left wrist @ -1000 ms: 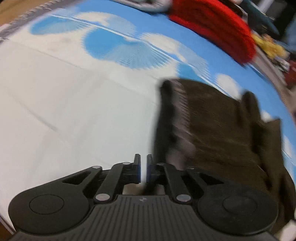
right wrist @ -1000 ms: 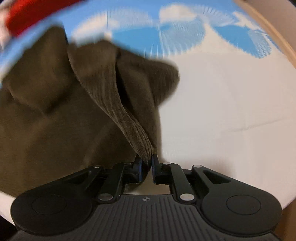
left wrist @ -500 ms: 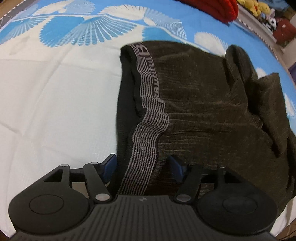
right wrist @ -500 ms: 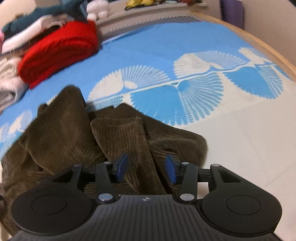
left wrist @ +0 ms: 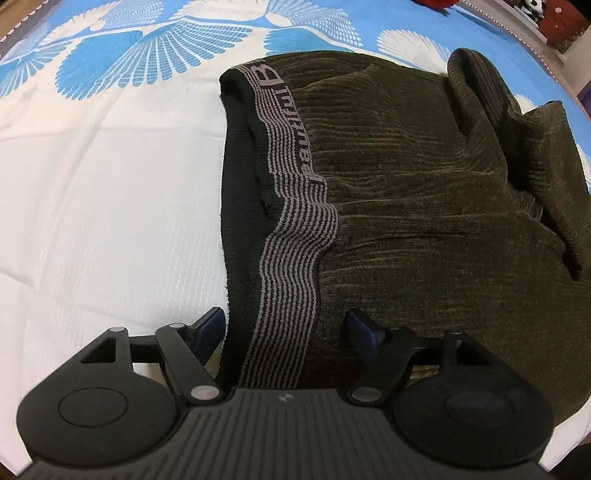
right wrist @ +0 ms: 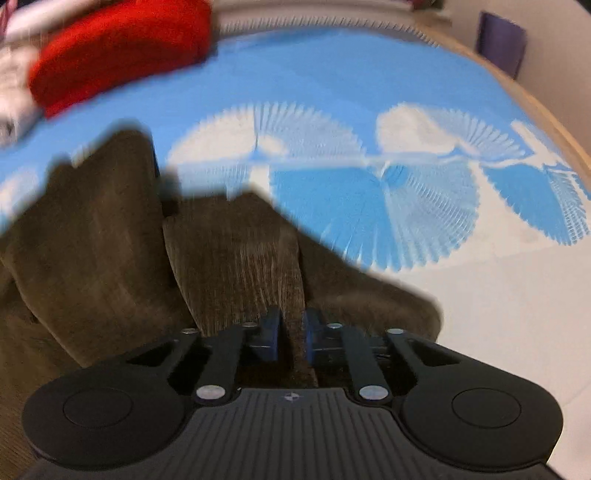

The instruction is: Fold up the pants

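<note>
Dark olive corduroy pants (left wrist: 424, 221) lie crumpled on the bed, their striped grey elastic waistband (left wrist: 291, 206) running toward the camera. My left gripper (left wrist: 286, 323) points steeply down over that waistband; its jaws are opening, the band lies between them and the pads do not press it. In the right wrist view the same pants (right wrist: 92, 251) fill the lower left, blurred by motion. My right gripper (right wrist: 293, 325) is closing on a raised fold of the corduroy, which is pinched between its blue pads.
The bed sheet (left wrist: 92, 184) is white near me and blue with shell prints farther off. A folded red garment (right wrist: 118, 48) and pale clothes lie at the far side. The wooden bed edge (right wrist: 554, 122) curves along the right. Toys (left wrist: 554, 22) sit beyond the bed.
The left jaws went from shut to wide and came down over the waistband. The right jaws let go, opened, slid across the pants and shut again on a fold.
</note>
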Available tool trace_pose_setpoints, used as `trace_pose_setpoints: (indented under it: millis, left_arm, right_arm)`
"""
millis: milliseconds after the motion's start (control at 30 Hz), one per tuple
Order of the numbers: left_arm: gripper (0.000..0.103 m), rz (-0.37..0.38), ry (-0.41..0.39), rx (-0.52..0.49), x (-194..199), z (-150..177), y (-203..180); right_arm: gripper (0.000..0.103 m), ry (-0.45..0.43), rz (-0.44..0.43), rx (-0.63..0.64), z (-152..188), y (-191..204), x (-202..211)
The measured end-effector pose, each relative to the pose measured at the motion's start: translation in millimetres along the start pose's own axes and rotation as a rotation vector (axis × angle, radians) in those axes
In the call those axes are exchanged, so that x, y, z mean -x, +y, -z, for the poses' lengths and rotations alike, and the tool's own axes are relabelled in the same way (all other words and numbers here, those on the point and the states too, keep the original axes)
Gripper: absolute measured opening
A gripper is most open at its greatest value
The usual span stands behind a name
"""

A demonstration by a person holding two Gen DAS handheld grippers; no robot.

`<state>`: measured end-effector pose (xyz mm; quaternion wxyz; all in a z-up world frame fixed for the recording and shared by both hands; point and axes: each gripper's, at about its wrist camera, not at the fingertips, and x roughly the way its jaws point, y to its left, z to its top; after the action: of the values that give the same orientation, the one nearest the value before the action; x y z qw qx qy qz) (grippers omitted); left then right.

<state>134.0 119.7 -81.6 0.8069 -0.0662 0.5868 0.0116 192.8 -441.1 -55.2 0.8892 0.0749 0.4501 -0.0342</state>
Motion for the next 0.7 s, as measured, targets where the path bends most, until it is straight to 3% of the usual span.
trace_pose_setpoints:
  millis: [67, 133, 167, 233, 333, 400, 467, 600, 700]
  left_arm:
    - [0.078, -0.005, -0.001, -0.007, 1.8, 1.7, -2.7]
    - [0.078, -0.014, 0.001, -0.018, 2.4, 3.1, -4.4]
    - [0.078, -0.02, 0.001, -0.023, 2.9, 4.6, -5.3]
    - [0.078, -0.026, 0.004, -0.03, 4.3, 7.6, -7.9]
    - [0.078, -0.02, 0.007, -0.037, 6.8, 10.6, -11.1]
    - [0.078, -0.025, 0.009, -0.043, 7.9, 13.0, -13.2]
    - [0.078, -0.029, 0.017, -0.044, 8.0, 15.6, -13.4]
    - [0.077, -0.021, 0.029, -0.032, 6.2, 20.4, -9.0]
    - [0.06, -0.025, 0.015, -0.057, 11.9, 25.5, -8.0]
  right_arm:
    - [0.011, -0.132, 0.013, -0.135, -5.9, -27.3, 31.6]
    - [0.01, -0.267, 0.144, -0.35, 0.0, -71.1, 66.9]
    - [0.01, -0.306, 0.249, -0.471, 9.6, -96.9, 82.3]
    - [0.01, -0.264, 0.437, -0.677, 38.3, -146.8, 98.6]
    - [0.01, -0.052, 0.585, -0.923, 94.7, -213.6, 99.1]
    - [0.01, 0.041, 0.59, -1.073, 130.4, -245.7, 101.2]
    - [0.01, 0.069, 0.541, -1.149, 151.1, -261.9, 102.9]
    - [0.01, 0.064, 0.426, -1.058, 151.2, -265.6, 101.4]
    - [0.018, 0.094, 0.411, -0.992, 147.0, -263.4, 94.6]
